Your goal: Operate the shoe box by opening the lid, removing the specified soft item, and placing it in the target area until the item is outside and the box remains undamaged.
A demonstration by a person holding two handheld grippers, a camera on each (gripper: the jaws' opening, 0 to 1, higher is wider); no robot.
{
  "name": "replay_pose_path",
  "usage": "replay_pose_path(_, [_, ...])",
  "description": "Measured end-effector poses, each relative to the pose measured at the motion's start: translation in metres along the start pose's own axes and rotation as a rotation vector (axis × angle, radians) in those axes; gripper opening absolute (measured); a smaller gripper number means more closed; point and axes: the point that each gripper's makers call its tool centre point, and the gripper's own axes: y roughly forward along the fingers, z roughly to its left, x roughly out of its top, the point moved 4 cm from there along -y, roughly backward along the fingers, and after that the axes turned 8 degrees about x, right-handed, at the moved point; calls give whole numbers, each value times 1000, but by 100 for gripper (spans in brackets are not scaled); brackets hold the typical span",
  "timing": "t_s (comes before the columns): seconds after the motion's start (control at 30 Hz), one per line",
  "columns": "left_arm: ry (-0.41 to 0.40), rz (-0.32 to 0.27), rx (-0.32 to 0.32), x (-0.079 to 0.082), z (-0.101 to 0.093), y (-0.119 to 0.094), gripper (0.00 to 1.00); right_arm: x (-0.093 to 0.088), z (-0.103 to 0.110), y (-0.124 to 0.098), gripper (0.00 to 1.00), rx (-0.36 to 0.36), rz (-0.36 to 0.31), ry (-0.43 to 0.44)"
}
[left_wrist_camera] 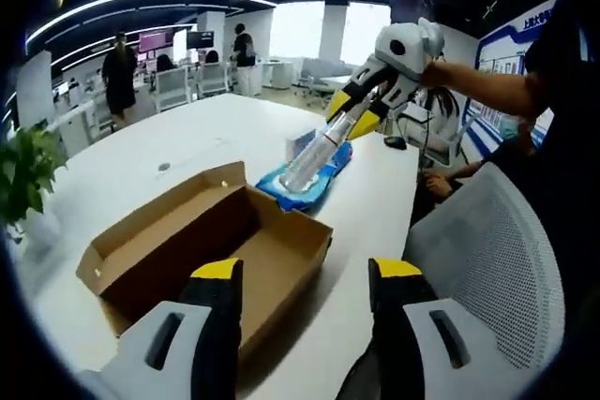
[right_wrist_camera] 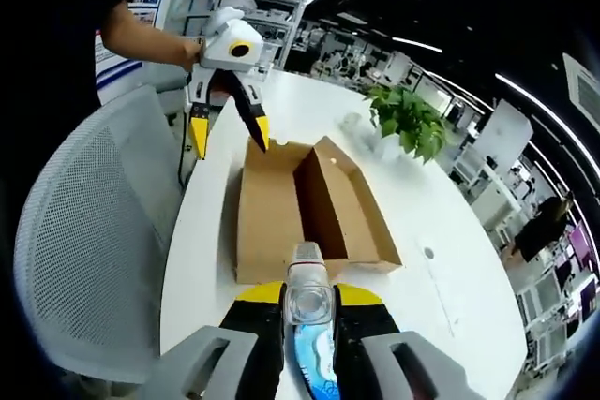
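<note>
Right gripper (right_wrist_camera: 307, 311) clamps soft item (right_wrist_camera: 309, 344)

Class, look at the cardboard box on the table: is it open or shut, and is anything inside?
Open and empty. The box has its lid folded back flat, and both views show a bare interior.

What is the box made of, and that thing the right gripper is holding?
The box looks like plain brown cardboard: matte, with folded flaps. The right gripper holds a bottle that seems to be clear plastic, since it is see-through and glossy. The blue item under it looks like soft, shiny plastic wrapping.
</note>
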Motion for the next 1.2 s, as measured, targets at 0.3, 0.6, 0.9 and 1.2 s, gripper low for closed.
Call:
replay_pose_path(0.3, [-39, -19, 61, -8, 6, -14, 60, -17, -28, -4, 14, -18, 68, -27])
replay_pose_path(0.6, [-59, -31, 108, -11, 9, -27, 63, -33, -57, -8, 14, -27, 145, -39])
replay_pose_path(0.9, [-93, -45, 154, -17, 13, -40, 66, -52, -80, -8, 14, -8, 251, -59])
replay_pose_path(1.2, [-118, -53, 194, -25, 13, -52, 73, -68, -98, -1, 14, 22, 328, -72])
